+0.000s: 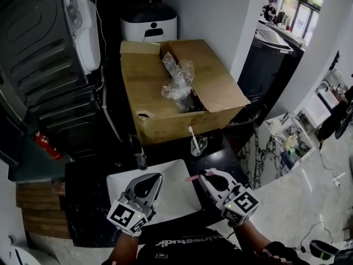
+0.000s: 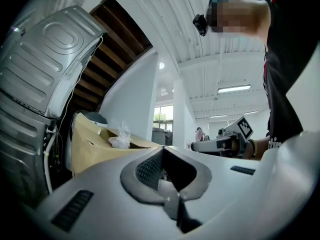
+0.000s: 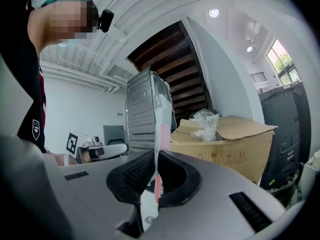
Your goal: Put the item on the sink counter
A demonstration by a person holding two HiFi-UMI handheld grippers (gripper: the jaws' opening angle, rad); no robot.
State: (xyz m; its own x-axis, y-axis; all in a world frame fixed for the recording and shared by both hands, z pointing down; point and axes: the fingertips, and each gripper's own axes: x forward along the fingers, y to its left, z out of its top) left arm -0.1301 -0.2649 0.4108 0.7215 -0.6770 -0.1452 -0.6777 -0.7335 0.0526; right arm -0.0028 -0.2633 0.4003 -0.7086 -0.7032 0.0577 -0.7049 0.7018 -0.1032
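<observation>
Right gripper (image 1: 203, 176) clamped on a thin pink-and-white wrapped stick (image 1: 193, 178), at the right edge of the white rectangular sink basin (image 1: 172, 165).
Its own view shows the stick upright between the pads (the head view shows only a pink end). The left gripper (image 1: 156, 176) is closed and empty. Printed marks on the brown cardboard box (image 1: 165, 123), far side, are unreadable. A clear glass cup (image 1: 197, 145) stands between box and basin.

That box (image 1: 165, 123) in front of you is matt brown cardboard with crinkly clear plastic wrap (image 1: 177, 81) inside — tabletop (image 1: 88, 195) glossy black stone, sink (image 1: 177, 195) smooth white.
</observation>
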